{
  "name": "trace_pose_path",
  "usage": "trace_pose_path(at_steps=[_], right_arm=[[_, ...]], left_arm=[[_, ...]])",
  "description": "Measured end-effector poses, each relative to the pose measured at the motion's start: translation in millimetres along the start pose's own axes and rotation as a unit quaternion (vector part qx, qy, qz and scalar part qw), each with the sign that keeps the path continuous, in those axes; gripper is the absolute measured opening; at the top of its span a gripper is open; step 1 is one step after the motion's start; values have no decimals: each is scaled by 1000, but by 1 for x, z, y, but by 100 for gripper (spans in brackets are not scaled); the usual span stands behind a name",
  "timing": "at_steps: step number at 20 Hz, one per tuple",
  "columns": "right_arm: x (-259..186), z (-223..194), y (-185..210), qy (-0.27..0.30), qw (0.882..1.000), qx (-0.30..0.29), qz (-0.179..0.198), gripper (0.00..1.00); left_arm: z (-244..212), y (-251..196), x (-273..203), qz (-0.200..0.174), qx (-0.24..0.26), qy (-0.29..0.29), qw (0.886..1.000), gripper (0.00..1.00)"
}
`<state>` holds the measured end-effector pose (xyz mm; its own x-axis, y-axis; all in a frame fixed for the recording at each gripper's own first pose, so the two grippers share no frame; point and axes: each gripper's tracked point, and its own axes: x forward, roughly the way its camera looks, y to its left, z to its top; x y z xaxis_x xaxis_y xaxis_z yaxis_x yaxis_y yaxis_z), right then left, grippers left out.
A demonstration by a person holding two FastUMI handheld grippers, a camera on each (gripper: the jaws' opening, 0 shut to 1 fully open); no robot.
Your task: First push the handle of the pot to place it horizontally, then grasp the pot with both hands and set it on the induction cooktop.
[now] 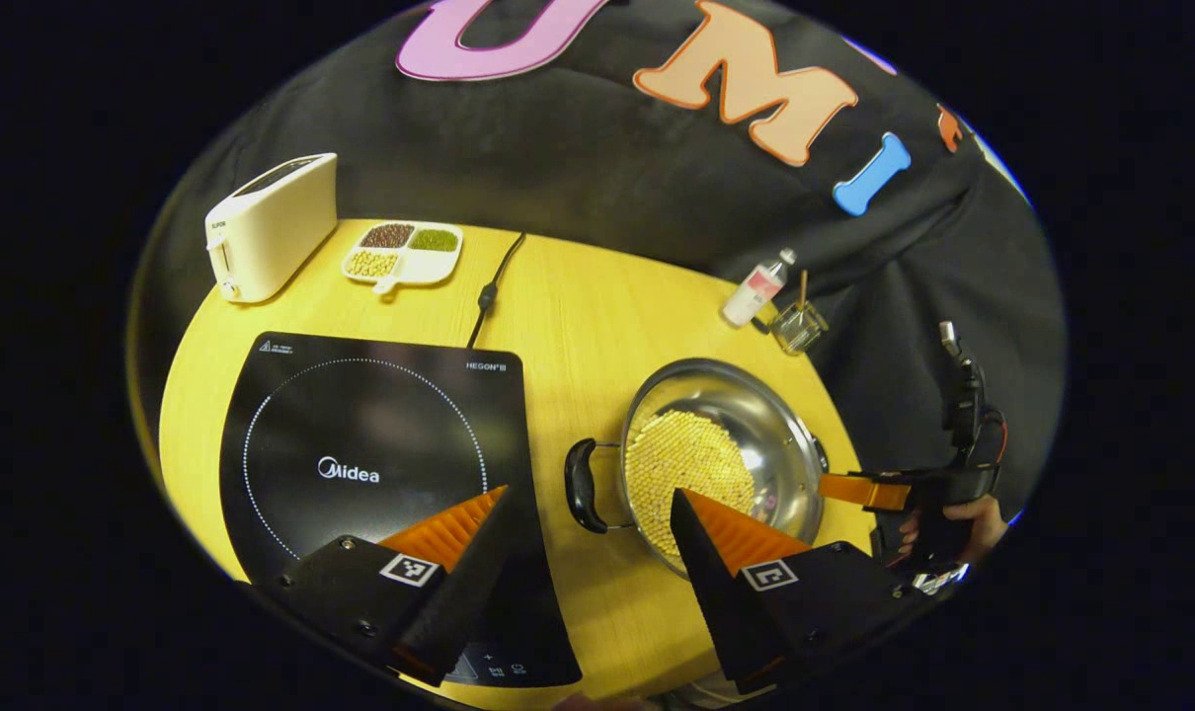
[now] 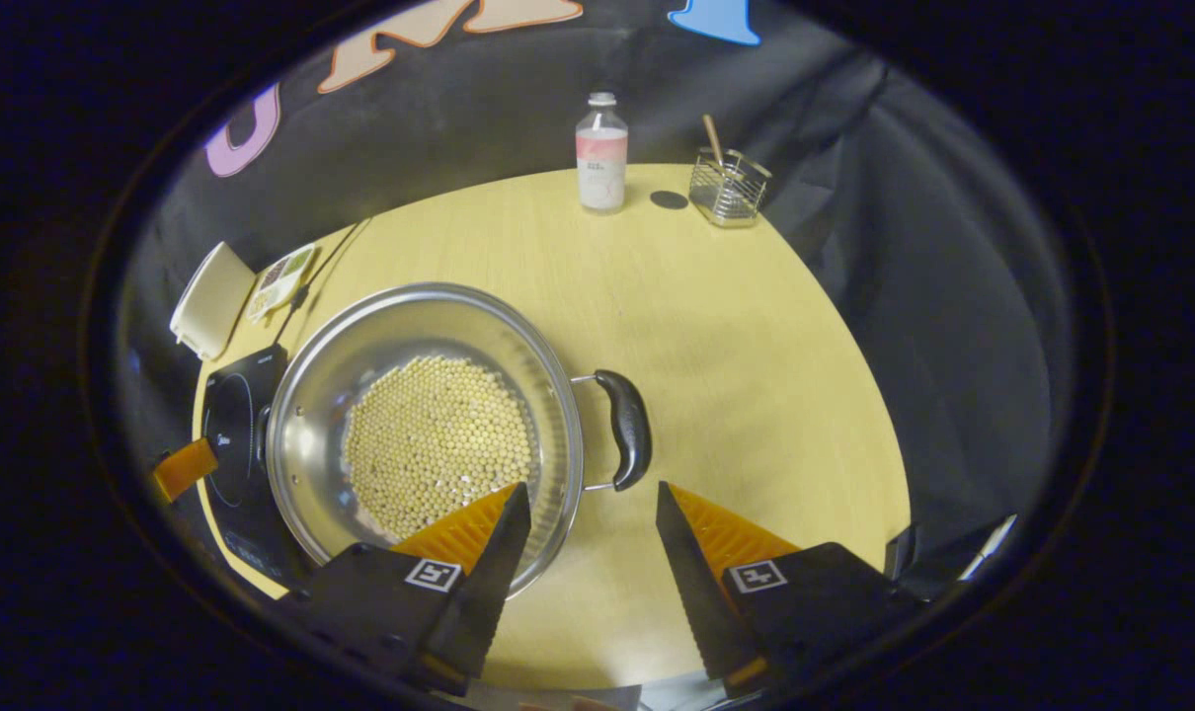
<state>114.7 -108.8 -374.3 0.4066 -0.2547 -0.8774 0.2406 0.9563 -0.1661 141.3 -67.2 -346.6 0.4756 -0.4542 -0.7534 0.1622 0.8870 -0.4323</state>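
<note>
A steel pot (image 1: 756, 410) holding pale yellow beans stands on the yellow table, right of the black induction cooktop (image 1: 360, 434). The pot's black left handle (image 1: 583, 486) lies between the spread fingertips of my left gripper (image 1: 590, 499), which is open and not touching it. In the right gripper view, the pot (image 2: 380, 326) has its other black handle (image 2: 629, 427) just ahead of my open right gripper (image 2: 590, 489). That right gripper (image 1: 859, 491), held by a hand, also shows beyond the pot's right rim in the left gripper view.
A white toaster (image 1: 272, 227), a divided dish of beans (image 1: 403, 254) and a black cable (image 1: 489, 291) sit behind the cooktop. A small bottle (image 2: 600, 153) and a wire holder (image 2: 728, 188) stand at the table's far edge. The black cloth wall surrounds the table.
</note>
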Motion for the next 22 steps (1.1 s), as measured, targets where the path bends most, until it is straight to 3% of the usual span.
trace_pose_path(at_steps=[6, 11, 16, 19, 21, 22], right_arm=[[27, 14, -11, 9, 1000, -4, 1, 84], [54, 26, -9, 29, 999, -7, 34, 84], [77, 29, 8, 46, 996, -25, 77, 79], [87, 27, 11, 58, 994, -30, 88, 73], [90, 29, 10, 59, 993, -25, 94, 84], [92, 31, 10, 62, 993, -24, 99, 69]], left_arm=[[-3, -18, 29, 11, 9, 34, 999, 95], [-12, -18, 52, 41, 20, 77, 996, 95], [-19, -14, 76, 68, 26, 116, 991, 94], [-33, -10, 86, 71, 2, 150, 986, 93], [-31, -6, 93, 67, 2, 149, 987, 89], [-32, -3, 94, 69, 7, 154, 986, 85]])
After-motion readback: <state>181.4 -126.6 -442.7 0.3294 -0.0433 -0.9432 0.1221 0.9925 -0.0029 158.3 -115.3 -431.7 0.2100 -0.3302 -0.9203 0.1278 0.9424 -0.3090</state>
